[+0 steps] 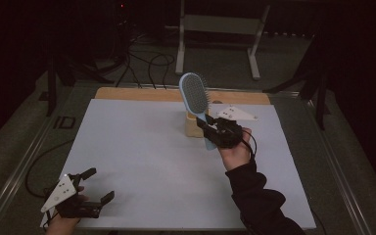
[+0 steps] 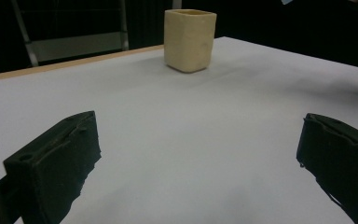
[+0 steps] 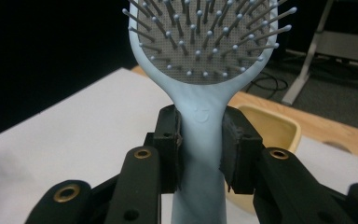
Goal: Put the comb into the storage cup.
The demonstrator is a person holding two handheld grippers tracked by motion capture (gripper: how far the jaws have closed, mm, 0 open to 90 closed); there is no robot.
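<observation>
A light blue hairbrush [image 1: 196, 95] stands upright in the air, bristles toward me, with my right gripper [image 1: 214, 128] shut on its handle. In the right gripper view the jaws clamp the hairbrush [image 3: 200, 116] neck from both sides, just below the bristle pad. Right behind it sits a cream square cup [image 1: 194, 125] on the white table [image 1: 142, 161]; the cup [image 3: 270, 126] is open at the top. My left gripper [image 1: 97, 185] rests near the table's front left corner, open, with nothing between its jaws. From there the cup [image 2: 189, 39] stands far ahead.
The white sheet lies on a wooden board [image 1: 127, 93] whose strip shows at the far edge. Cables [image 1: 142, 63] and a white metal frame [image 1: 220, 29] lie on the dark floor beyond the table.
</observation>
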